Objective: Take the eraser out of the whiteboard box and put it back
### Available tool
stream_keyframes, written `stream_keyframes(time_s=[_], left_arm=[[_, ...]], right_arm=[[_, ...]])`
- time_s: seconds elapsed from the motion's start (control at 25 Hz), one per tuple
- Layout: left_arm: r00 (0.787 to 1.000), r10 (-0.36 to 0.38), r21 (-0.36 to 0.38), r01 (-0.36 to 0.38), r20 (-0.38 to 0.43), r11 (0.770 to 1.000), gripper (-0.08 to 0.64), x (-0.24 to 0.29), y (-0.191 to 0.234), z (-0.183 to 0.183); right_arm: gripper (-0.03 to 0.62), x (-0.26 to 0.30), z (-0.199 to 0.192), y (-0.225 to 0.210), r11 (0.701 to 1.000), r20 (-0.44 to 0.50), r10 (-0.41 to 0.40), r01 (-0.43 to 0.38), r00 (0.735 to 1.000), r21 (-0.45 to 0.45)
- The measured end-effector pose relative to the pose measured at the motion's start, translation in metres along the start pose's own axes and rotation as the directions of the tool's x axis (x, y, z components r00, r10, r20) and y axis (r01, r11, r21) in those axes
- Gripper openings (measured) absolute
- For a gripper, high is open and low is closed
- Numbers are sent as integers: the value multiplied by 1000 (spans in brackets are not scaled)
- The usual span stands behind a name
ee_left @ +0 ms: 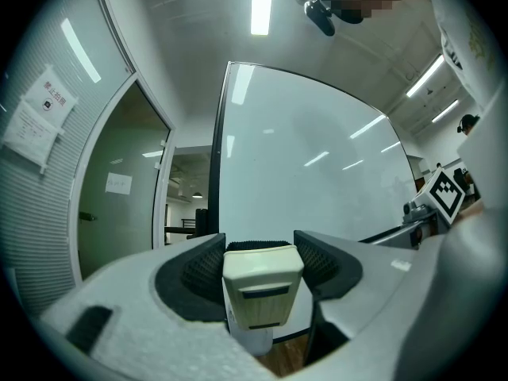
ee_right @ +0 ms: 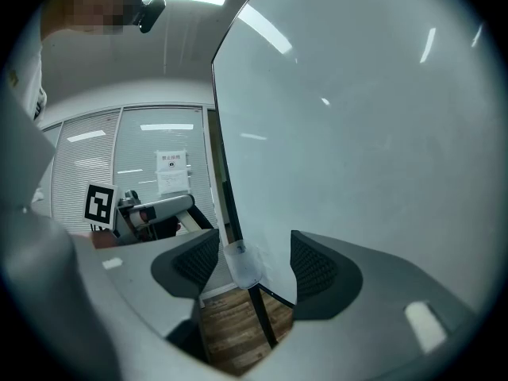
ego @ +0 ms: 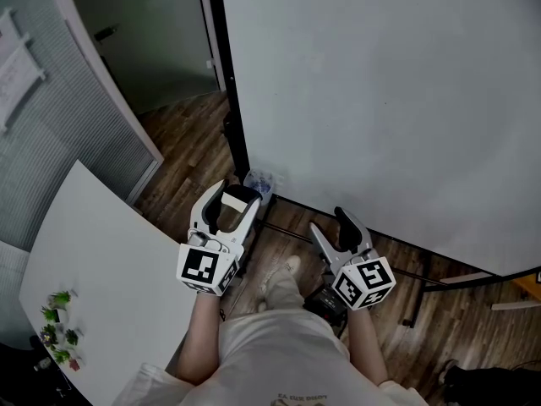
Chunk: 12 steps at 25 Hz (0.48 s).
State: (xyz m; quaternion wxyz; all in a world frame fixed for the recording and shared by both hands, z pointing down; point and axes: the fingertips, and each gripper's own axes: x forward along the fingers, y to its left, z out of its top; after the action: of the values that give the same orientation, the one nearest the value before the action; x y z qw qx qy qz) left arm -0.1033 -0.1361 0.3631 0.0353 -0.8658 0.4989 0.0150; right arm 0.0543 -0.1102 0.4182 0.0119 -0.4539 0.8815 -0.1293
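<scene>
A cream eraser (ego: 240,201) sits between the jaws of my left gripper (ego: 237,189), which is shut on it. In the left gripper view the eraser (ee_left: 262,284) fills the gap between the black pads (ee_left: 205,270), just above the clear plastic box (ee_left: 255,344). That box (ego: 261,182) hangs at the lower left corner of the whiteboard (ego: 380,100), just beyond the eraser. My right gripper (ego: 332,227) hovers open and empty to the right, close to the board's bottom edge. The right gripper view shows the box (ee_right: 242,264) beyond its open jaws.
A white table (ego: 101,260) stands at the left with small green and red items (ego: 57,328) near its corner. Behind it are a blinds-covered partition (ego: 51,142) and a doorway. The whiteboard's stand bar (ego: 423,277) runs over the wooden floor (ego: 186,142).
</scene>
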Motion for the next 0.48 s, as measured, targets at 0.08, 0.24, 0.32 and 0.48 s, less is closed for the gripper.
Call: stream_keyframes(time_s=[0.08,0.24,0.32,0.48], left_arm=[[1000,-1,-5,1,-2,1000,267,4,4,-2],[1000,-9,-8,9,-10,1000,267,10,6,-6],[1000,-15,-11,14,-11,1000,267,14,7,-9],[1000,-21,-17,21,-16,1000,267,21,11,-12]], right_arm=[[287,4,-1,-1,1000,-4,1,-1,1000,2],[287,8,-2,-4,1000,-9,-4,4,1000,6],[287,9,-3,-5,1000,-10,-10,10,1000,7],[287,14,-2,-6,1000,-9,-15,15,1000,9]])
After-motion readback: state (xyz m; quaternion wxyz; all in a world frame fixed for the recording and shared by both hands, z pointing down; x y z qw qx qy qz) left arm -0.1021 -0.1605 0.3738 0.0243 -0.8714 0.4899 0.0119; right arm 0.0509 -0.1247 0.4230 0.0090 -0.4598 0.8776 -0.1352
